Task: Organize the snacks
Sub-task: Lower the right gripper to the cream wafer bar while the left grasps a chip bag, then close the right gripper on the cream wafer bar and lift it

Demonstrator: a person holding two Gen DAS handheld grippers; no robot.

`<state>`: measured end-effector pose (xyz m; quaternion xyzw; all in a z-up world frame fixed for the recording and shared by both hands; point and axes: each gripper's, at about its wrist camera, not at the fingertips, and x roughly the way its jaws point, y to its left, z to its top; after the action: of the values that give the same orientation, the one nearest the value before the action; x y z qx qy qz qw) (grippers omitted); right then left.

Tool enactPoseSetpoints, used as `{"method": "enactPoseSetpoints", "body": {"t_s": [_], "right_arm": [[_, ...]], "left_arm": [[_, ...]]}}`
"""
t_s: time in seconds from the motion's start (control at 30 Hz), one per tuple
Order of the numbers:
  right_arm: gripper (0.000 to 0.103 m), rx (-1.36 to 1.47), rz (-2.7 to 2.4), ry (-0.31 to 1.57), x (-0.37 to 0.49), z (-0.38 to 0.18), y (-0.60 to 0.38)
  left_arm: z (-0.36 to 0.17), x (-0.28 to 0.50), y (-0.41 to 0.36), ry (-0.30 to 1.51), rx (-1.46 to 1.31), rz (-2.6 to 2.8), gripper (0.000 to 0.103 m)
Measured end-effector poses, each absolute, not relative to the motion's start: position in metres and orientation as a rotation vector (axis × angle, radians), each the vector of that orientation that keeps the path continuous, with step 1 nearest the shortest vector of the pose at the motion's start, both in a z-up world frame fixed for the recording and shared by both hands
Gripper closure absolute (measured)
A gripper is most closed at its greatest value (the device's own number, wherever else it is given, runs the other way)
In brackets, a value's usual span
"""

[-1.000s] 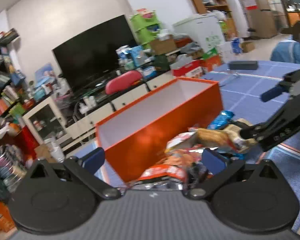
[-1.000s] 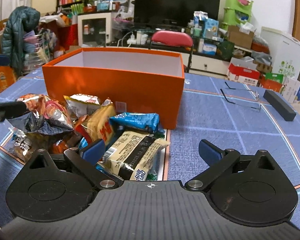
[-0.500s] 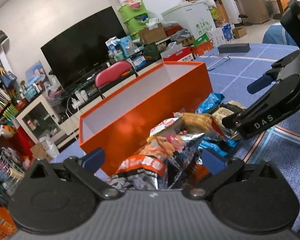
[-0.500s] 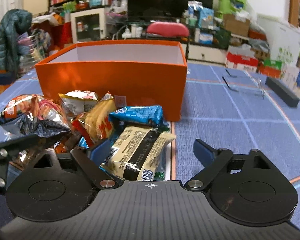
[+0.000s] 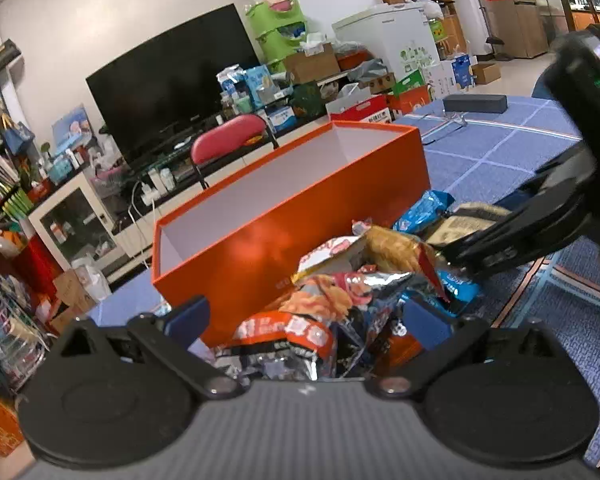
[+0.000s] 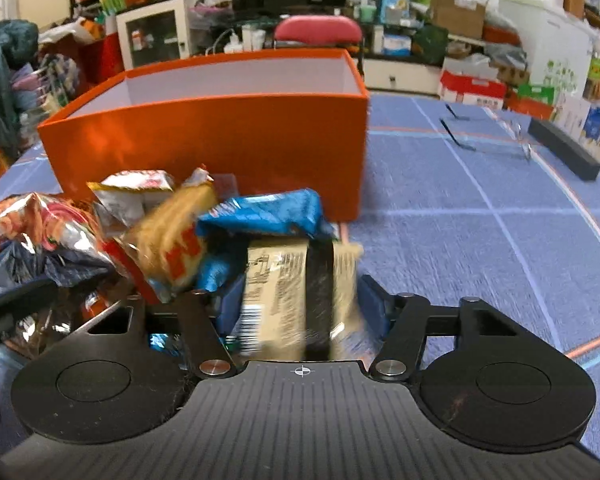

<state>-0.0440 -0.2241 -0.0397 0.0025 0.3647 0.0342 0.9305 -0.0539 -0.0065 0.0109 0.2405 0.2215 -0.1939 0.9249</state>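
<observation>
An open orange box point(image 6: 204, 140) with a white inside stands on the blue tablecloth, also in the left wrist view as the orange box point(image 5: 300, 216). A pile of snack bags lies in front of it. My right gripper point(image 6: 300, 304) is closing; its pads touch both sides of a beige-and-black cookie packet point(image 6: 296, 280). A blue wrapper point(image 6: 264, 210) and a yellow bag point(image 6: 172, 236) lie just beyond. My left gripper point(image 5: 306, 316) stands open over an orange-and-silver chip bag point(image 5: 300, 320). The right gripper point(image 5: 520, 240) reaches into the pile from the right.
Folded glasses point(image 6: 484, 136) and a black bar point(image 6: 564, 148) lie on the table's far right. Beyond the table are a red chair point(image 6: 318, 30), a television point(image 5: 172, 80) and cluttered shelves. Bare blue cloth point(image 6: 480, 240) lies right of the pile.
My right gripper has dropped towards the pile and its jaws have narrowed onto the cookie packet, which now stands tilted up between them. The left gripper has barely moved.
</observation>
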Motion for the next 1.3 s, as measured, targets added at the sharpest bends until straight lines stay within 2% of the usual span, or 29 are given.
{"method": "enactPoseSetpoints", "body": {"t_s": [0.13, 0.23, 0.33, 0.73, 1.03, 1.17, 1.3], "right_arm": [[0.056, 0.022, 0.054, 0.756, -0.049, -0.039, -0.245], [0.039, 0.018, 0.049, 0.763, -0.05, -0.039, -0.256], [0.029, 0.022, 0.066, 0.757, -0.051, -0.037, -0.26], [0.029, -0.001, 0.106, 0.74, -0.057, -0.033, -0.254], [0.029, -0.003, 0.102, 0.761, -0.055, -0.037, -0.257], [0.029, -0.002, 0.105, 0.763, -0.055, -0.037, -0.257], [0.029, -0.003, 0.106, 0.764, -0.054, -0.037, -0.257]], "left_arm": [[0.01, -0.052, -0.002, 0.475, 0.477, -0.419, 0.001], [0.011, -0.051, 0.0, 0.484, 0.454, -0.435, 0.001], [0.012, -0.049, -0.001, 0.48, 0.449, -0.45, 0.001], [0.005, -0.021, -0.002, 0.615, 0.352, -0.37, 0.001], [0.003, -0.019, -0.005, 0.615, 0.335, -0.387, 0.001], [0.005, -0.02, -0.007, 0.623, 0.331, -0.405, 0.015], [0.004, -0.025, -0.008, 0.623, 0.349, -0.406, 0.02]]}}
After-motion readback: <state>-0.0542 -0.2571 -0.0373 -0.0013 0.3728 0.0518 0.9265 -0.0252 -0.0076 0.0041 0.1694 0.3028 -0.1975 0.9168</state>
